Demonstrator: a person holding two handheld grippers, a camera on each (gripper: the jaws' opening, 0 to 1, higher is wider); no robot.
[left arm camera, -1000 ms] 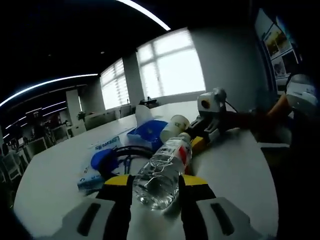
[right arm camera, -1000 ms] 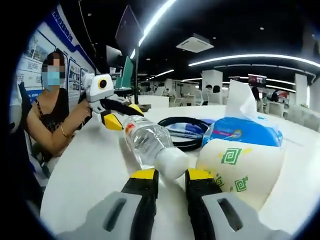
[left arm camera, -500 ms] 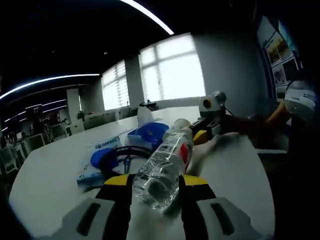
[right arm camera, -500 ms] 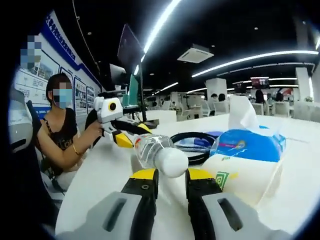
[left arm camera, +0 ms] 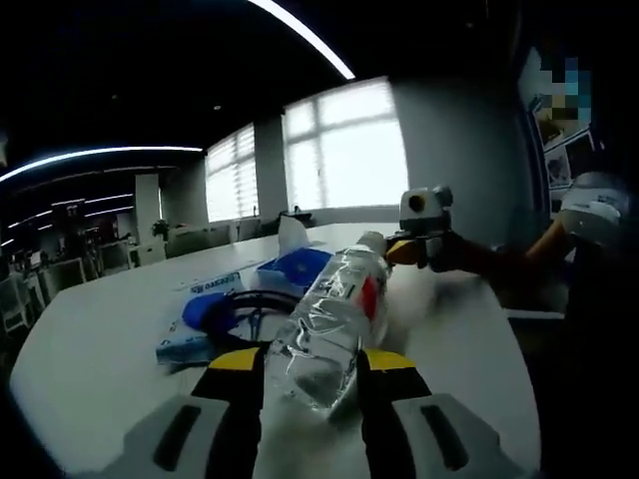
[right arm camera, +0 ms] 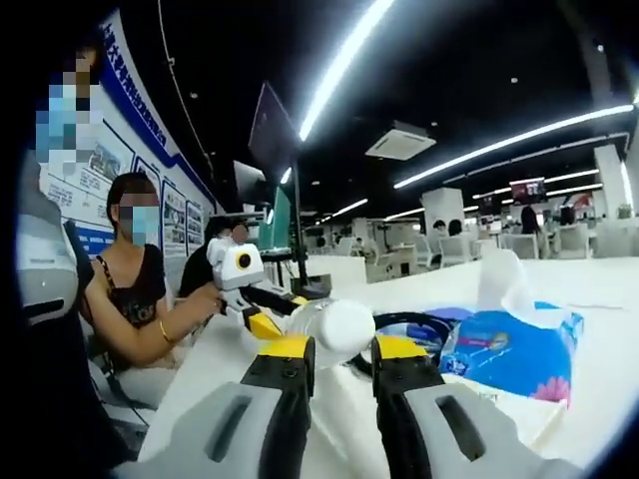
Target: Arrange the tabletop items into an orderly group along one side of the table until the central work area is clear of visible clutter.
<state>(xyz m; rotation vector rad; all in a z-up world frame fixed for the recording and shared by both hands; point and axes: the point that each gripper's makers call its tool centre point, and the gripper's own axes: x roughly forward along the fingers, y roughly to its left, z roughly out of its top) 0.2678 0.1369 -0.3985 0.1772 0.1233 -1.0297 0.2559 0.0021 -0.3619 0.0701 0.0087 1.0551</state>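
A clear plastic water bottle (left arm camera: 329, 317) with a red-and-white label is held off the white table (left arm camera: 90, 349) between both grippers. My left gripper (left arm camera: 311, 367) is shut on its base end. My right gripper (right arm camera: 337, 351) is shut on its white cap (right arm camera: 340, 323). In the left gripper view the right gripper (left arm camera: 411, 246) shows at the bottle's far end. The right gripper view has the left gripper (right arm camera: 262, 317) behind the bottle. A blue tissue pack (right arm camera: 511, 343) with a white tissue sticking up lies to the right, also in the left gripper view as the tissue pack (left arm camera: 293, 265).
A black cable loop (right arm camera: 417, 323) lies on the table by the tissue pack, seen as the cable loop (left arm camera: 252, 299) beside a flat blue-and-white packet (left arm camera: 196, 311). A person (right arm camera: 140, 299) stands at the table's edge holding the grippers. Bare table (left arm camera: 469, 339) stretches to the right.
Both grippers have risen with the bottle, lifting it off the table. The paper cup has dropped out of sight below the right gripper view.
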